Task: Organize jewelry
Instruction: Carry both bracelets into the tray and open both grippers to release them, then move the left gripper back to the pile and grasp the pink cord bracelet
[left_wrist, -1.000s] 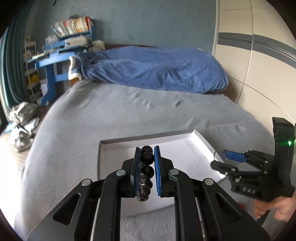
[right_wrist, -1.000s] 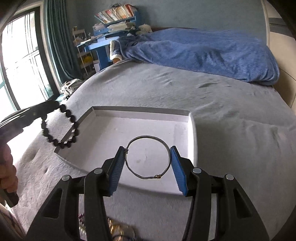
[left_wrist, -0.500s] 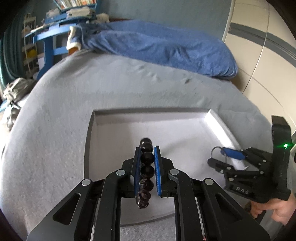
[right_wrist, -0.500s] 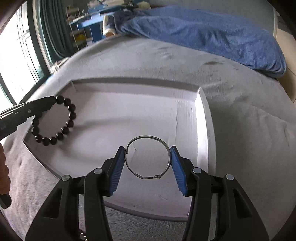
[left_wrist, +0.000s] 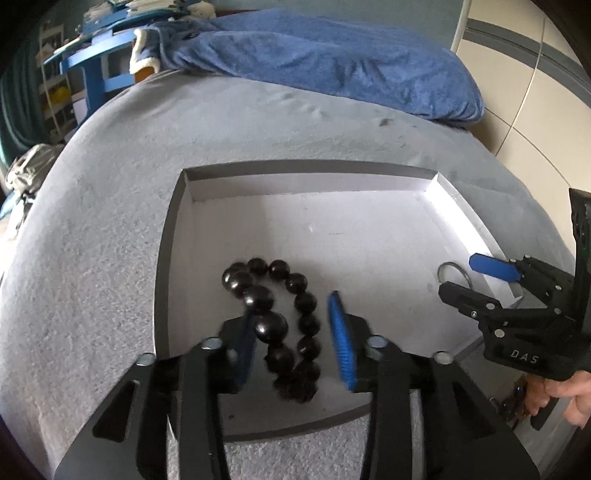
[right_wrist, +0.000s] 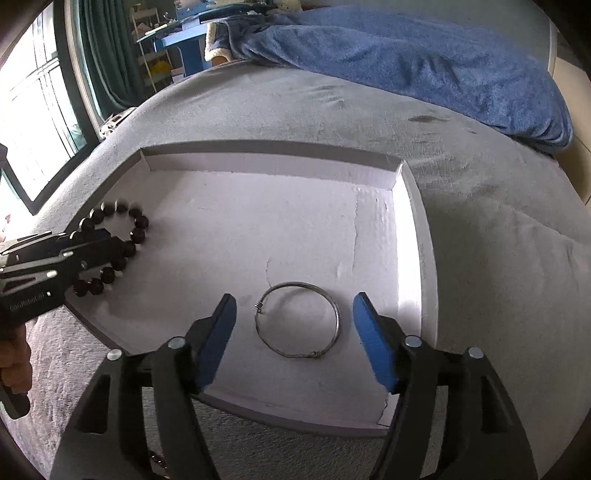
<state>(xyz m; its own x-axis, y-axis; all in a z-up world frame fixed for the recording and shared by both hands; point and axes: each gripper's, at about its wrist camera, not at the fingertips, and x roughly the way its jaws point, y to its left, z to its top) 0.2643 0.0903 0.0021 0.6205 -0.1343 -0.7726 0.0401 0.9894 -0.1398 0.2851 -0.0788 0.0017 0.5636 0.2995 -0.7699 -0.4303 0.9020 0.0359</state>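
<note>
A shallow white tray (left_wrist: 306, 181) (right_wrist: 266, 162) lies on the grey bed. A black bead bracelet (left_wrist: 280, 325) (right_wrist: 110, 240) lies on the tray floor at its near left, between the parted blue pads of my open left gripper (left_wrist: 291, 339). A thin silver wire bangle (right_wrist: 297, 319) (left_wrist: 452, 273) lies flat on the tray floor at its near right, between the parted pads of my open right gripper (right_wrist: 295, 336). Neither pad touches the bangle. Each gripper also shows in the other's view: the right one (left_wrist: 469, 277), the left one (right_wrist: 85, 240).
A blue blanket (left_wrist: 314, 62) (right_wrist: 406, 62) is heaped at the far end of the bed. A blue desk with books (left_wrist: 99, 55) stands at the back left. A window (right_wrist: 33, 110) is at the left. More jewelry lies on the bed near the tray's front edge (left_wrist: 513, 398).
Both grippers have moved down over the tray and opened. The bead bracelet has dropped from the left pads onto the tray floor. The bangle has left the right pads and lies flat.
</note>
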